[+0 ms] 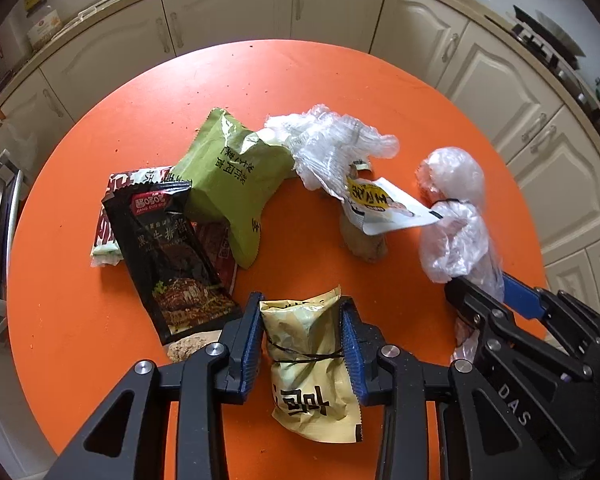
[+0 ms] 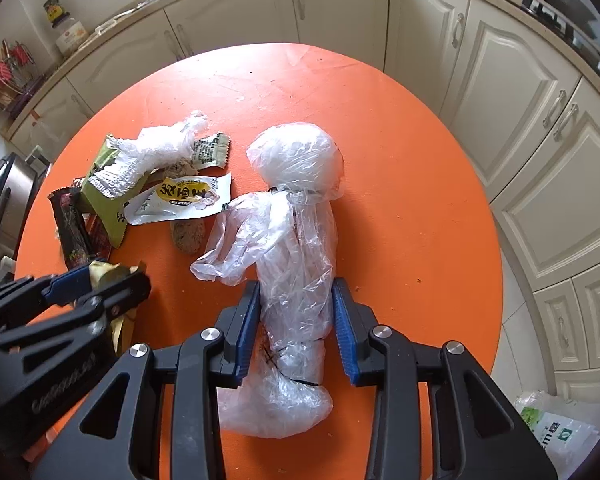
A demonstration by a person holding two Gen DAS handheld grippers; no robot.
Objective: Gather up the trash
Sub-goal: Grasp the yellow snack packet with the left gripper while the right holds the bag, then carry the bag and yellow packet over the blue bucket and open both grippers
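Observation:
My left gripper [image 1: 302,320] is shut on a yellow snack bag [image 1: 306,364] tied with a black band, on the orange round table [image 1: 380,92]. My right gripper [image 2: 296,308] is shut on a clear plastic bag bundle [image 2: 300,208], which also shows in the left wrist view [image 1: 454,216]. Other trash lies left of centre: a green wrapper [image 1: 228,184], a black wrapper [image 1: 172,256], crumpled clear plastic [image 1: 332,140], a white and yellow packet [image 1: 380,204] and a brown lump [image 1: 362,244].
Cream kitchen cabinets [image 2: 500,92] curve round the far and right sides of the table. A white plastic bag [image 2: 560,428] lies on the floor at lower right. A steel bin [image 2: 4,188] stands at the left. Crumbs dot the table.

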